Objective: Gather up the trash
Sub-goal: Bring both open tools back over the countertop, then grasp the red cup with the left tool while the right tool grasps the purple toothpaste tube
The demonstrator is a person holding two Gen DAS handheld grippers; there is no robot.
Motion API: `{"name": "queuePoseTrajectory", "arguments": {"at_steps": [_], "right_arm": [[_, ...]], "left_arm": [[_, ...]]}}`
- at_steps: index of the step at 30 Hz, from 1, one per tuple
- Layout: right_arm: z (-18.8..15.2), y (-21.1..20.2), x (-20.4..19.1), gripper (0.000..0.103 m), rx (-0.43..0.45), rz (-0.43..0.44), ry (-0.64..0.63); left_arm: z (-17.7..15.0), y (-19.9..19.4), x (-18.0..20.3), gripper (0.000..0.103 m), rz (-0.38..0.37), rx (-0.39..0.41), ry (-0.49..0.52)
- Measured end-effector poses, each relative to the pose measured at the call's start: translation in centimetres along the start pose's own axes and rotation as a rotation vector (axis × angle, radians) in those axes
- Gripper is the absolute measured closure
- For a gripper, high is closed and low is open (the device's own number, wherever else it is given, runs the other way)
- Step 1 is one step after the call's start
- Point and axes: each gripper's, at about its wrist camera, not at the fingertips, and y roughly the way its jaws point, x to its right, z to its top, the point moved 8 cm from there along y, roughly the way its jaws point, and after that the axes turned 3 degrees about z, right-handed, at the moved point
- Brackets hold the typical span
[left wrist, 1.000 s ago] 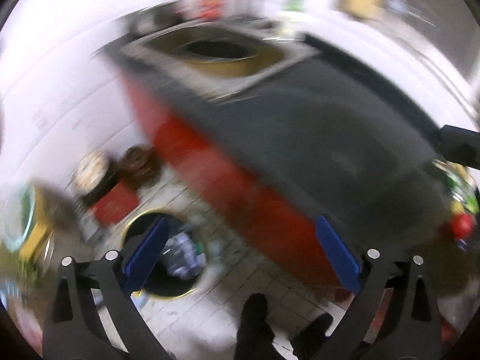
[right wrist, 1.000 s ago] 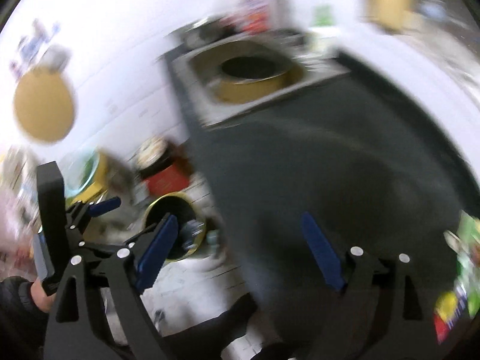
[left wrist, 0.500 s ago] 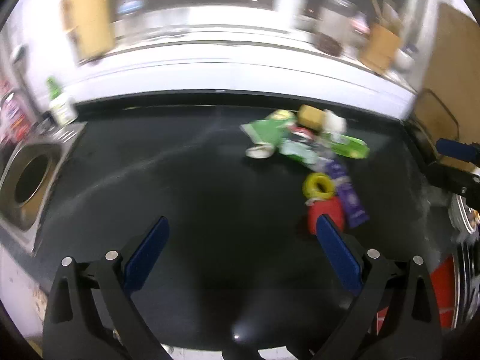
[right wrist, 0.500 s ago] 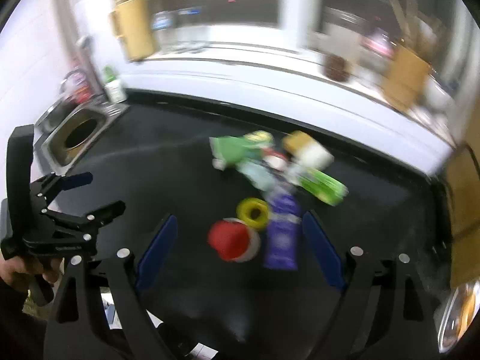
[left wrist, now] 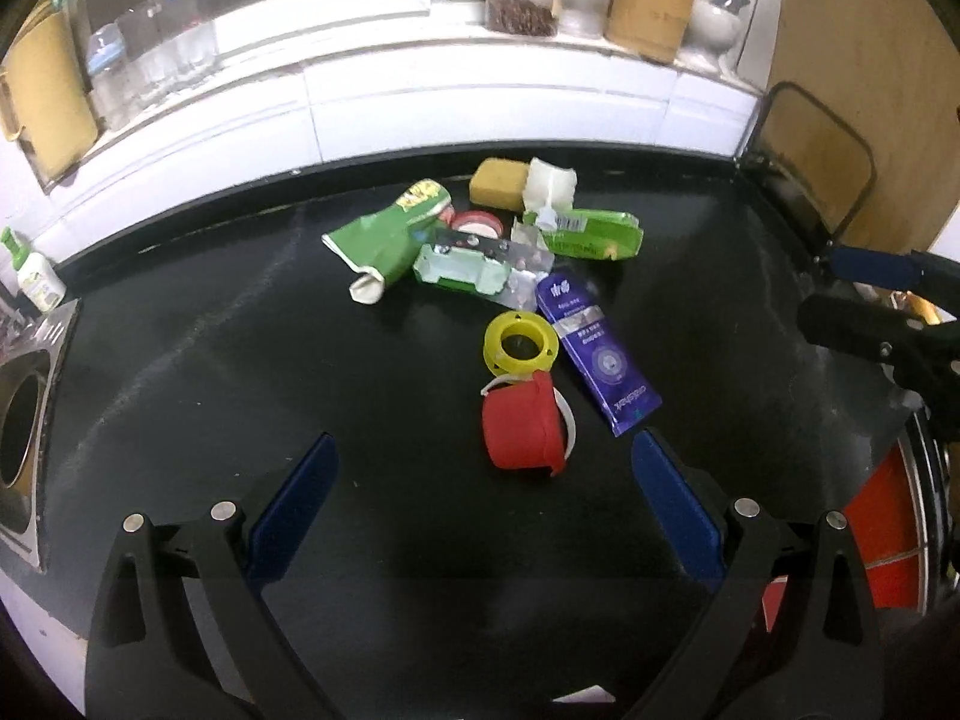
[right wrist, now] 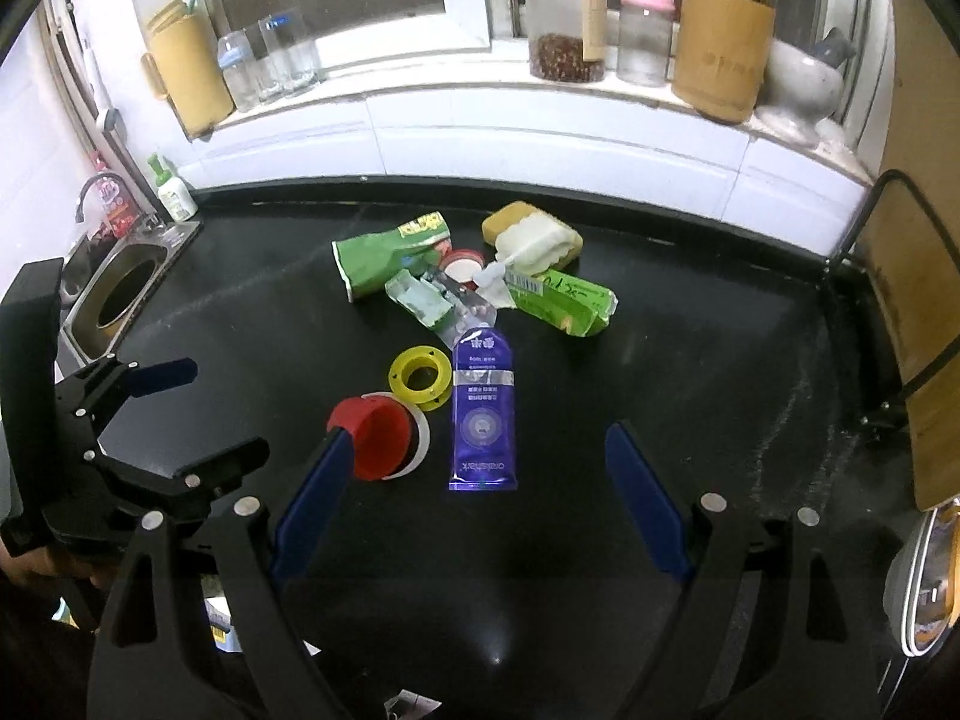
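A pile of trash lies on the black counter (left wrist: 210, 372): a red cup (left wrist: 522, 426), a yellow ring (left wrist: 519, 342), a purple tube (left wrist: 594, 354), green wrappers (left wrist: 390, 234), a green box (left wrist: 591, 231) and a yellow sponge (left wrist: 498, 180). My left gripper (left wrist: 483, 501) is open and empty, just short of the red cup. My right gripper (right wrist: 474, 495) is open and empty, with the purple tube (right wrist: 485, 414) between its fingers' line and the red cup (right wrist: 375, 435) by its left finger. Each gripper shows at the edge of the other's view.
A sink (right wrist: 120, 294) is set in the counter at the left, with a soap bottle (right wrist: 174, 192) behind it. Jars, glasses and a utensil holder (right wrist: 720, 54) stand on the windowsill. A wooden board in a wire rack (right wrist: 912, 276) stands at the right.
Both views swung from the floor bin and counter front, past the sink, up onto the counter. The trash pile is now close in front of both open grippers.
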Motion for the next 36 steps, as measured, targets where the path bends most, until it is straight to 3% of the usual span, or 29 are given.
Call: {"name": "queuePoseTrajectory", "arguments": {"at_steps": [11,19,23,24,25,26,27,29,30,36], "right_arm": [[-1.5,12.6,2.8,0.02,-0.158,-0.007,-0.046],[-1.6,19.1,2.6,0.02,-0.252,0.024,-0.063],[-1.3,20.7,2.2,0.022,-0.255,0.015,-0.088],[-1.1,20.9,2.1,0.027,-0.251,0.006,-0.1],[-0.9,21.0,2.1,0.045,-0.245,-0.007,-0.111],[-0.7,21.0,2.0,0.051,-0.23,-0.026,-0.131],[-0.7,21.1,1.9,0.052,-0.235,-0.028,-0.132],[-0.6,20.8,1.9,0.052,-0.237,-0.02,-0.123],[-0.7,20.7,1.9,0.052,-0.24,-0.015,-0.121],[0.1,18.1,2.0,0.052,-0.2,-0.012,-0.114]], "left_arm": [[-1.1,9.5,1.1,0.008,0.008,-0.09,0.033],[-1.6,12.7,0.8,0.011,-0.018,-0.113,0.035],[-1.5,13.9,0.5,0.028,-0.063,-0.123,0.007],[-1.2,13.9,0.4,0.038,-0.065,-0.115,0.006],[-1.1,13.8,0.4,0.044,-0.074,-0.111,0.01],[-1.0,13.8,0.4,0.063,-0.085,-0.11,0.011],[-0.9,13.8,0.3,0.068,-0.079,-0.112,0.01],[-0.9,13.7,0.0,0.07,-0.074,-0.117,0.003],[-0.8,13.6,-0.1,0.079,-0.071,-0.116,-0.001],[-0.6,11.7,-0.4,0.079,-0.058,-0.1,0.014]]}}
